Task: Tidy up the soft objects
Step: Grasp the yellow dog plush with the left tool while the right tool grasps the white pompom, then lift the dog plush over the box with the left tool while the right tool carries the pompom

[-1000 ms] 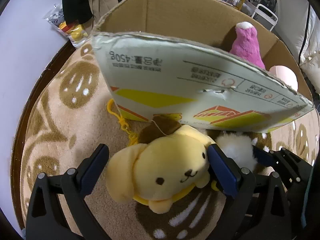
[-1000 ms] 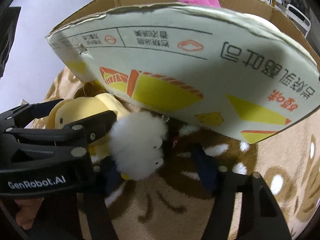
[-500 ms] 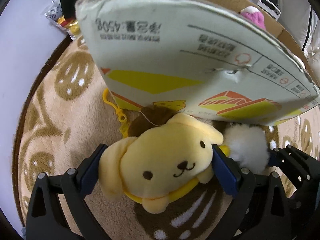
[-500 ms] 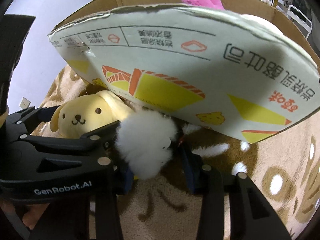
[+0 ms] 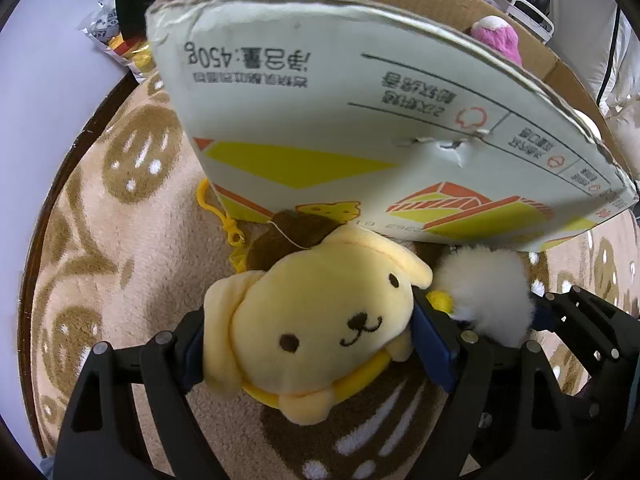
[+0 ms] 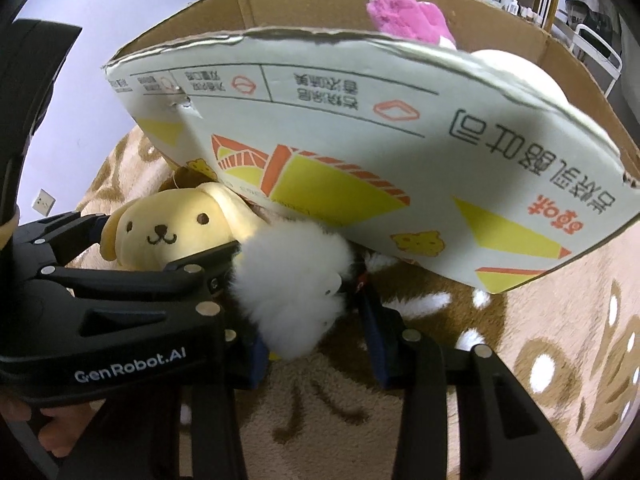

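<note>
My left gripper [image 5: 316, 344] is shut on a yellow dog plush [image 5: 320, 320] with a brown beret, held just in front of the cardboard box [image 5: 360, 128]. The plush also shows in the right wrist view [image 6: 172, 236]. My right gripper [image 6: 312, 324] is shut on a fluffy white plush [image 6: 292, 292], right beside the left gripper; it also shows in the left wrist view [image 5: 488, 292]. A pink plush [image 6: 404, 12] and a cream plush [image 6: 516, 68] sit inside the box behind its printed front flap [image 6: 360, 152].
A beige rug with brown patterns [image 5: 100, 240] covers the floor under both grippers. A plastic bag of items [image 5: 116, 44] lies at the far left by the wall. A white rack [image 5: 532, 12] stands behind the box.
Both grippers closed onto their plush toys and lifted them slightly from the rug. The box flap looms closer in both views.
</note>
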Demonstrator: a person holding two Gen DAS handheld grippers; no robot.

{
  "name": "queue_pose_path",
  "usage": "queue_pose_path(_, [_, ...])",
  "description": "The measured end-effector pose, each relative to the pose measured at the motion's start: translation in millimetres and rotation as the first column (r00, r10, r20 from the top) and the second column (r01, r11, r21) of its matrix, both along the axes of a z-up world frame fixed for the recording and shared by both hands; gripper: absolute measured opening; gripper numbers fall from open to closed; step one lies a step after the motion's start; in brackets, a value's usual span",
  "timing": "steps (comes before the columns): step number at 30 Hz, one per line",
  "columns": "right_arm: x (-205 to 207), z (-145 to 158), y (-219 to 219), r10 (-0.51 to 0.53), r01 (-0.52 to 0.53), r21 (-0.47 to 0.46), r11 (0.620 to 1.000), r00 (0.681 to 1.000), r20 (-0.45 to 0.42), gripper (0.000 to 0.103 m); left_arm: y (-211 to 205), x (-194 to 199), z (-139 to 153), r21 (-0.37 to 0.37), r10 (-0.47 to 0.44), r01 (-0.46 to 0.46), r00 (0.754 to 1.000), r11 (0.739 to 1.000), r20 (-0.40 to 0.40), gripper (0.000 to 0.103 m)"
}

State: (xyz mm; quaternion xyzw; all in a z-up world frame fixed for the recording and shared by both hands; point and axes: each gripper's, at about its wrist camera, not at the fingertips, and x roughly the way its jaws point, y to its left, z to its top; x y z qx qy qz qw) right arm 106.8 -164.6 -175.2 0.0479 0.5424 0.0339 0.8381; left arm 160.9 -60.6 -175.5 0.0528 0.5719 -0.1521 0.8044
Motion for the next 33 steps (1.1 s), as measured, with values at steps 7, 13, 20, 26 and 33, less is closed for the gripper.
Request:
queue_pose_path(7, [0.6, -0.5, -7.9, -0.025, 0.026, 0.006, 1.000, 1.000, -0.013, 0.042, 4.0, 0.0, 3.4, 0.018, 0.021, -0.021, 1.000, 1.000, 0.005, 0.084])
queue_pose_path(13, [-2.2, 4.2, -19.4, -0.056, 0.056, 0.010, 0.998, 0.998, -0.016, 0.042, 8.5, -1.5, 8.7, 0.050, 0.042, -0.044, 0.998, 0.998, 0.035, 0.084])
queue_pose_path(20, [-14.7, 5.3, -29.5, -0.087, 0.088, 0.031, 0.996, 0.996, -0.032, 0.042, 15.8, -11.4, 18.3, 0.053, 0.048, -0.053, 0.994, 0.997, 0.096, 0.083])
queue_pose_path(26, [-30.6, 24.0, -45.2, -0.134, 0.133, 0.037, 0.990, 0.990, 0.030, 0.042, 21.1, -26.4, 31.6, 0.068, 0.088, -0.099, 0.986, 0.993, 0.144, 0.084])
queue_pose_path(33, [-50.6, 53.6, -59.2, -0.180, 0.175, 0.055, 0.983, 0.977, 0.116, 0.042, 36.9, -41.9, 56.0, 0.047, 0.143, -0.156, 0.969, 0.987, 0.202, 0.084])
